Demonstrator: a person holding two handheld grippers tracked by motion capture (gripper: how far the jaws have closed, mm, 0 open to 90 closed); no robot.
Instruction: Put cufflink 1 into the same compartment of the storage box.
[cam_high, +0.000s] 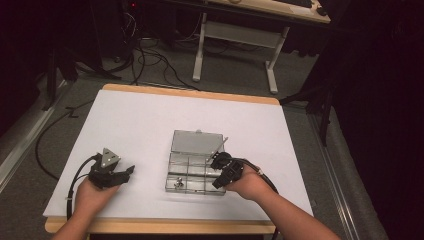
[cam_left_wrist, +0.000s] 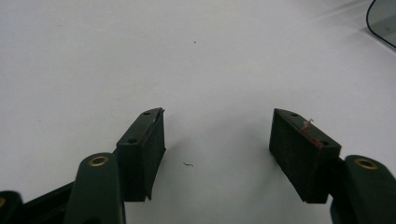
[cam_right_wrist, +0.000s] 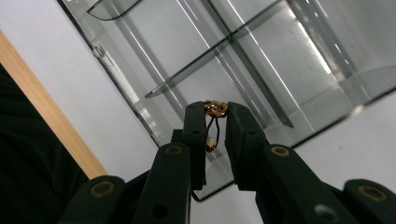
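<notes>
A clear plastic compartment box (cam_high: 190, 190) lies open on the white table, its lid (cam_high: 197, 142) laid flat behind it. My right gripper (cam_high: 216, 161) hovers at the box's right side, shut on a small gold ring piece with a dangling loop (cam_right_wrist: 215, 108). In the right gripper view the pinched piece hangs over a compartment near the wall of the box (cam_right_wrist: 122, 79). My left gripper (cam_high: 131, 171) rests on the table left of the box. Its jaws are open and hold nothing (cam_left_wrist: 217, 135).
A small metallic item (cam_high: 177, 184) sits in the front-left compartment. One corner of the box (cam_left_wrist: 384, 18) appears at the top right of the left gripper view. The table's wooden front edge (cam_right_wrist: 51, 121) runs close by. A desk frame (cam_high: 235, 35) and cables stand beyond the table.
</notes>
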